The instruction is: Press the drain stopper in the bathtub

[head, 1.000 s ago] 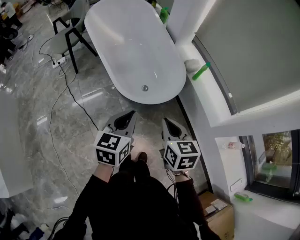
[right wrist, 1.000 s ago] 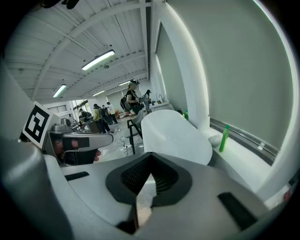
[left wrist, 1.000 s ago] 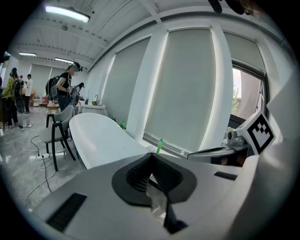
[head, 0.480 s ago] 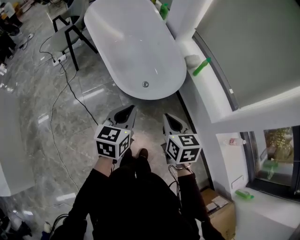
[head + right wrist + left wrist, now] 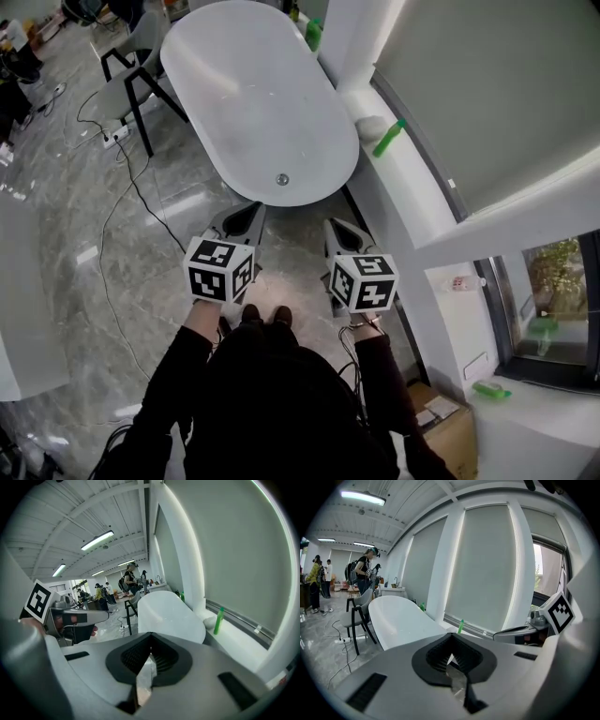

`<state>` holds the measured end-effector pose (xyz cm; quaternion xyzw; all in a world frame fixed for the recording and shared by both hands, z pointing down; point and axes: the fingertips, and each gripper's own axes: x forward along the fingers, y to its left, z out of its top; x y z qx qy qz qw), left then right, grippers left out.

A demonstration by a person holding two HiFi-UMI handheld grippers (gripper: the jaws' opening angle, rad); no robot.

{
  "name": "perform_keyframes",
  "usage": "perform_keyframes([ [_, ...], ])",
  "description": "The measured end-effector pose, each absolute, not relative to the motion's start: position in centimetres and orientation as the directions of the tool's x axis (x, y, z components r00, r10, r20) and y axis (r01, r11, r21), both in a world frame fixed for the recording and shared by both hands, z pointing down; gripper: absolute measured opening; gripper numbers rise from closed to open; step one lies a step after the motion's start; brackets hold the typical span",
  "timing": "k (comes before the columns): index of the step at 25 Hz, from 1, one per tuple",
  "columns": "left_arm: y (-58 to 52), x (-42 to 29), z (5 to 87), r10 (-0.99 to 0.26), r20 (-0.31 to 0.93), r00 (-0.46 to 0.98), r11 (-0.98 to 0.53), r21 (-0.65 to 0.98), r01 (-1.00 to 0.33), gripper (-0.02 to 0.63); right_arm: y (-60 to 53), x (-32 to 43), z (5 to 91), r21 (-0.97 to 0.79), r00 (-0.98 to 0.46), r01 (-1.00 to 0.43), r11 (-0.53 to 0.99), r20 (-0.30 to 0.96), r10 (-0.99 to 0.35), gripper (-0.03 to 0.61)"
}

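The white oval bathtub (image 5: 253, 98) stands on the grey marble floor ahead of me, with the small round metal drain stopper (image 5: 281, 179) in its bottom near the near end. Both grippers hover over the floor just short of the tub's near rim. My left gripper (image 5: 247, 212) is shut with nothing in it, and its jaws meet at the tips (image 5: 451, 639). My right gripper (image 5: 337, 228) is likewise shut and holds nothing (image 5: 150, 639). The tub (image 5: 401, 623) (image 5: 168, 616) shows beyond the jaws in both gripper views; the stopper is hidden there.
A grey chair (image 5: 141, 70) stands left of the tub, with cables (image 5: 127, 178) trailing over the floor. A green bottle (image 5: 387, 138) and a pale lump (image 5: 368, 127) lie on the white sill at right. A cardboard box (image 5: 441, 422) sits lower right. People stand far off (image 5: 363, 573).
The tub's near end and the drain have drawn closer to both grippers, and the whole view has shifted forward. Both grippers stay shut, side by side.
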<state>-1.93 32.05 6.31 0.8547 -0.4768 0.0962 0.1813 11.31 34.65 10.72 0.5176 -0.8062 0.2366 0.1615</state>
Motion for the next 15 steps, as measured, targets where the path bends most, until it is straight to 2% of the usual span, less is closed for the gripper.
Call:
perform_keyframes([
  [15, 30.2, 0.6, 5.1, -0.783, 0.333, 0.525, -0.493, 0.183, -0.851, 0.005, 32.8, 13.6, 9.5, -0.204, -0.424, -0.905, 0.372, 0.478, -0.769, 0.002],
])
